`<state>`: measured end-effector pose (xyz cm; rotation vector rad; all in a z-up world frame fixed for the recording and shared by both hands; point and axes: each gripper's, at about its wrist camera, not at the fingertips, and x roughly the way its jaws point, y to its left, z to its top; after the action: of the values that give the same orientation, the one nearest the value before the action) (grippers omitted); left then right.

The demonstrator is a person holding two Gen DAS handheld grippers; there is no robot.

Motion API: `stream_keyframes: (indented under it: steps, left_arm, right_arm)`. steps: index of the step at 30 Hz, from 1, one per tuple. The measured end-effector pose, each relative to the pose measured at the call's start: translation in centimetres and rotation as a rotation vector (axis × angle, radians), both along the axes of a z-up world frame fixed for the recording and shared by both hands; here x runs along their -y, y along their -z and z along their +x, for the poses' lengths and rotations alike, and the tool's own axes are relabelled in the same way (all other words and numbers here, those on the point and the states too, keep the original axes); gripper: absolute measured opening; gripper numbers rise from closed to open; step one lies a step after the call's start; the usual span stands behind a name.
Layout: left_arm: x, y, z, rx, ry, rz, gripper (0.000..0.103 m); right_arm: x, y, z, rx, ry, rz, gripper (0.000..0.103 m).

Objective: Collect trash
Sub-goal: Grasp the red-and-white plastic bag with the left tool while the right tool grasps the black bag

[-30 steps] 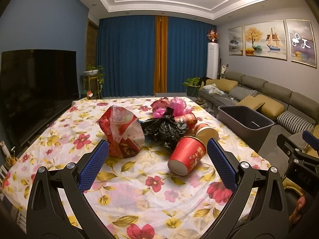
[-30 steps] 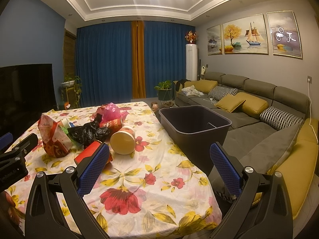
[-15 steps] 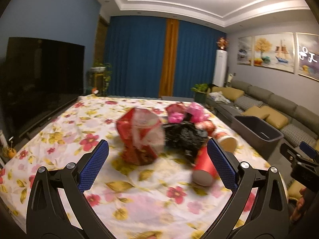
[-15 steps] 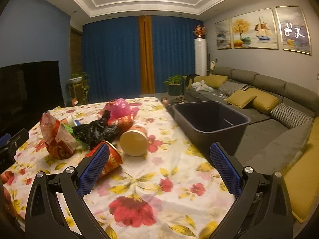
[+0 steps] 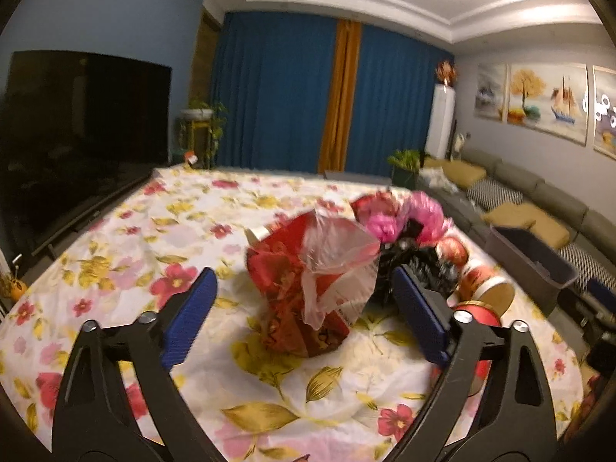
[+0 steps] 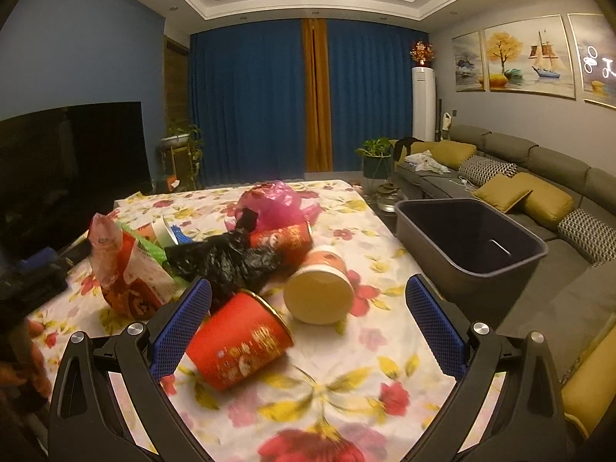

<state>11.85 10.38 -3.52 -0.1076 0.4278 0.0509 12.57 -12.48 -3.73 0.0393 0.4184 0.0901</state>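
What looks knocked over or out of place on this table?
Two paper cups lie tipped on their sides on the floral tablecloth: a red cup and a cream-based cup. Behind them a black plastic bag sprawls crumpled. The grey bin beside the table looks nearly empty.

A home living room is showing here: a long sofa [image 6: 539, 177] is running along the wall at three o'clock, a television [image 6: 69, 161] is standing at nine, and blue curtains [image 6: 250, 100] are hanging at twelve.
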Motion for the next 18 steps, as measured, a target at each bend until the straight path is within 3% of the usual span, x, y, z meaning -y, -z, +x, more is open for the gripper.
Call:
stream_keyframes:
  steps: [4, 6, 7, 12, 15, 17, 18]
  left_arm:
    - [0.1, 1.4, 2.3, -0.079, 0.017, 0.018, 0.07]
    - [-0.2, 1.9, 2.9, -0.1, 0.043, -0.009, 0.052]
    - [-0.3, 2.1, 3.2, -0.107, 0.049, -0.016, 0.049]
    - [-1.0, 2.4, 3.7, -0.106, 0.082, -0.057, 0.014]
    - [-1.7, 2.3, 3.7, -0.087, 0.099, -0.087, 0.007]
    - [-1.7, 2.1, 3.5, -0.071, 0.11, -0.086, 0.006]
    - [-1.7, 1.9, 3.3, -0.062, 0.111, -0.085, 0.006]
  right_arm:
    - [-1.0, 0.0, 1.9, -0.003, -0.029, 0.002, 0.098]
    - [-1.6, 0.3, 3.0, -0.013, -0.047, 0.004, 0.098]
    - [-1.9, 0.4, 3.4, -0.021, -0.057, 0.005, 0.098]
    - [-4.0, 1.1, 6.0, -0.065, -0.111, -0.003, 0.093]
    - [-5.0, 1.6, 7.6, -0.099, -0.139, 0.001, 0.089]
    - [-5.6, 2.1, 8.7, -0.134, -0.15, 0.01, 0.077]
    - [-5.9, 2.3, 9.3, -0.153, -0.155, 0.011, 0.076]
